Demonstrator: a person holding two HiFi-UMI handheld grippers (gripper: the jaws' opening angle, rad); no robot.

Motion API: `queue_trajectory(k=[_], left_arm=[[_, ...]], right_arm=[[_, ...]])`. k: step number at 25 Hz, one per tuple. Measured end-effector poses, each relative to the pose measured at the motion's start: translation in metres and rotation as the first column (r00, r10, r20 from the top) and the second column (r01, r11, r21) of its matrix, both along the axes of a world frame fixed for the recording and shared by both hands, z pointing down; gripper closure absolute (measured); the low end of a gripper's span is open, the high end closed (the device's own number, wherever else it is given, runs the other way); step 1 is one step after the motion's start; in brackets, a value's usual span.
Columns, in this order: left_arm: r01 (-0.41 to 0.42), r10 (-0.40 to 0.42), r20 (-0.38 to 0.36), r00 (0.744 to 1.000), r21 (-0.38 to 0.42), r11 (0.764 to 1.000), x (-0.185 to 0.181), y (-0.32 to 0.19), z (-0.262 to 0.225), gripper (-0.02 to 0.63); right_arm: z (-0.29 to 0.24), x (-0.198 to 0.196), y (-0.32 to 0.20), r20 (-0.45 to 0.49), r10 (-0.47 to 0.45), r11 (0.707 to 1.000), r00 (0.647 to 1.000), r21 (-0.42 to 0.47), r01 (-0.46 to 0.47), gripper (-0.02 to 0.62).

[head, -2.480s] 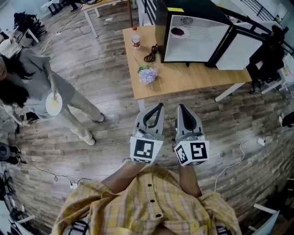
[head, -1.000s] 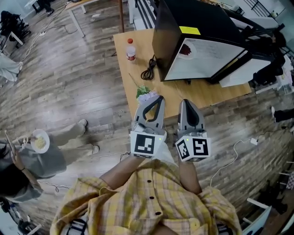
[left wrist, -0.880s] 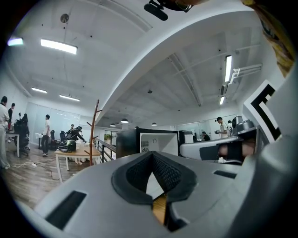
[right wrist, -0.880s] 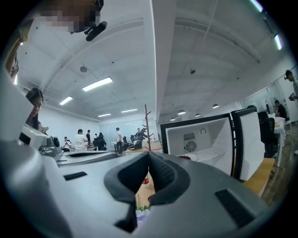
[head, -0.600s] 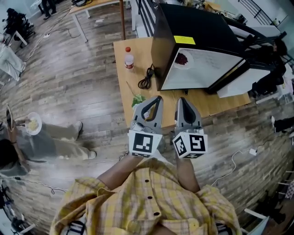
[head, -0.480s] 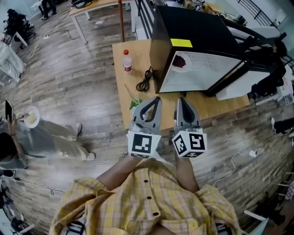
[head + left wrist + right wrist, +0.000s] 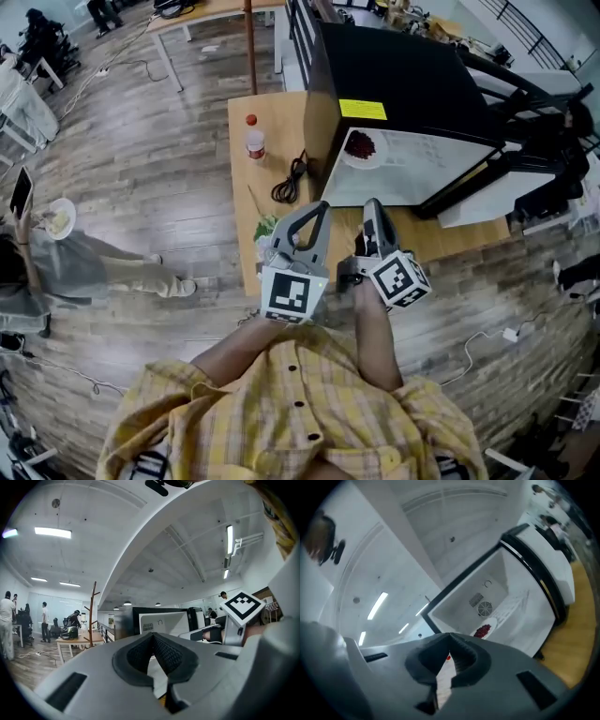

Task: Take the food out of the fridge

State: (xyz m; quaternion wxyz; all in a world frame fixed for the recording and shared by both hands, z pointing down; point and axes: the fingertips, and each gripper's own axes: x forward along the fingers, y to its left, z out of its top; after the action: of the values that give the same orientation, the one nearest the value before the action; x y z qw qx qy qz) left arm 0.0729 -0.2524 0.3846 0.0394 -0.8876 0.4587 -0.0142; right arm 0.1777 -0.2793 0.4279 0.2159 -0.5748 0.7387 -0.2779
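A black mini fridge (image 7: pixel 394 75) stands on a wooden table (image 7: pixel 242 192), its door (image 7: pixel 487 199) swung open to the right. On a shelf in its white interior lies a white plate of red food (image 7: pixel 359 147), which the right gripper view shows ahead as the plate (image 7: pixel 483 630). My left gripper (image 7: pixel 322 208) and right gripper (image 7: pixel 372 206) hover side by side over the table's near edge, pointing level at the fridge, a short way from it. Both are shut with nothing between the jaws. The right one is rolled to one side.
Left of the fridge on the table are a red-capped bottle (image 7: pixel 253 139), a coiled black cable (image 7: pixel 288 180) and a bunch of flowers (image 7: pixel 265 230) beside my left gripper. A person with a plate (image 7: pixel 61 218) stands far left on the wood floor. Black frames (image 7: pixel 553 122) stand right.
Both grippers have come closer to the fridge and now reach over the table's edge. The right gripper has rolled, tilting its marker cube. The person at the left has shifted.
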Motion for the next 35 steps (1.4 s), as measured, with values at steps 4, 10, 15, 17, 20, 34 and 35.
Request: queue_trajectory(k=[4, 10, 15, 17, 20, 34, 35], left_arm=[[0.007, -0.007, 0.012, 1.0, 0.002, 1.0, 0.005, -0.011, 0.001, 0.598], [0.018, -0.017, 0.031, 0.999, -0.016, 1.0, 0.012, -0.026, 0.012, 0.598], [0.019, -0.019, 0.03, 0.999, -0.021, 1.0, 0.016, -0.037, 0.016, 0.598], [0.02, -0.019, 0.032, 0.999, -0.018, 1.0, 0.016, -0.039, 0.015, 0.598], [0.025, -0.024, 0.04, 0.999, -0.015, 1.0, 0.016, -0.043, 0.016, 0.598], [0.05, -0.049, 0.058, 0.997, -0.014, 0.999, 0.014, -0.051, 0.017, 0.598], [0.05, -0.049, 0.06, 0.997, -0.015, 0.999, 0.014, -0.051, 0.017, 0.598]], right_arm=[[0.032, 0.016, -0.022, 0.327, 0.017, 0.995, 0.945, -0.098, 0.016, 0.589], [0.057, 0.017, -0.05, 0.577, 0.032, 0.987, 0.816, -0.148, 0.065, 0.588], [0.073, 0.02, -0.066, 0.672, 0.076, 0.981, 0.736, -0.184, 0.067, 0.558], [0.08, 0.024, -0.073, 0.687, 0.094, 0.977, 0.721, -0.201, 0.064, 0.502], [0.093, 0.031, -0.086, 0.725, 0.132, 0.971, 0.676, -0.23, 0.057, 0.468], [0.123, 0.029, -0.133, 0.748, 0.191, 0.947, 0.635, -0.31, 0.081, 0.451], [0.124, 0.029, -0.135, 0.744, 0.196, 0.945, 0.638, -0.318, 0.08, 0.462]])
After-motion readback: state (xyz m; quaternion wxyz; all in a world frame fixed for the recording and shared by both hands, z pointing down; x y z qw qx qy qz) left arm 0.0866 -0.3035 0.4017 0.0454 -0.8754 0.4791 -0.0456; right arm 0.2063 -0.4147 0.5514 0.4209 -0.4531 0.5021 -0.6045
